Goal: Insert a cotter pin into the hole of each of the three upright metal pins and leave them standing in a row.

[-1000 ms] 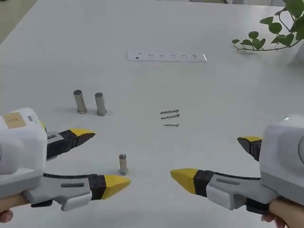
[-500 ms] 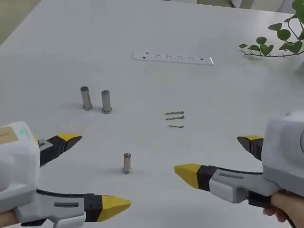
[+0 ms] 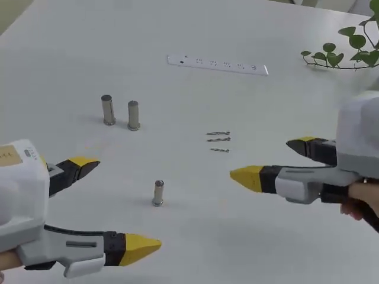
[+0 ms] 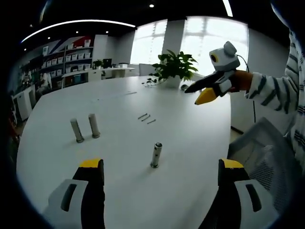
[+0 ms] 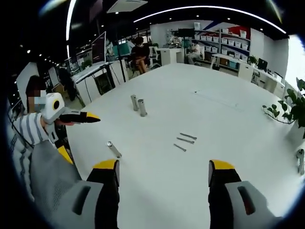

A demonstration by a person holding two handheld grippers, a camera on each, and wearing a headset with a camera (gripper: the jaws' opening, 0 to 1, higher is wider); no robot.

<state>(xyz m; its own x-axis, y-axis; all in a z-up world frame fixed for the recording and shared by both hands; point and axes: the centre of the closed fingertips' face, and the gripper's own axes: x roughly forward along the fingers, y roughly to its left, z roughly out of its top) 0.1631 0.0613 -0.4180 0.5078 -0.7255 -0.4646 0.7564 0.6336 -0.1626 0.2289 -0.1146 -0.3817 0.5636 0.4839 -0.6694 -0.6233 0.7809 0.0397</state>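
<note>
Three metal pins stand upright on the white table [image 3: 195,41]: two side by side [image 3: 107,110] [image 3: 134,115] at the left, a shorter one [image 3: 158,193] nearer me. In the left gripper view they are the pair [image 4: 76,130] [image 4: 94,125] and the single pin [image 4: 156,155]. Three cotter pins [image 3: 218,141] lie flat in a small stack near the middle, also in the right gripper view [image 5: 184,140]. My left gripper [image 3: 115,204] is open, low and left of the single pin. My right gripper [image 3: 275,161] is open, raised to the right of the cotter pins, holding nothing.
A white power strip [image 3: 217,64] lies further back on the table. A leafy plant [image 3: 346,50] trails at the far right corner. In the right gripper view, desks, shelves and people stand beyond the table's far edge.
My right gripper has risen and moved further from me, toward the cotter pins. My left gripper has dropped back toward the near left. The pins lie where they were.
</note>
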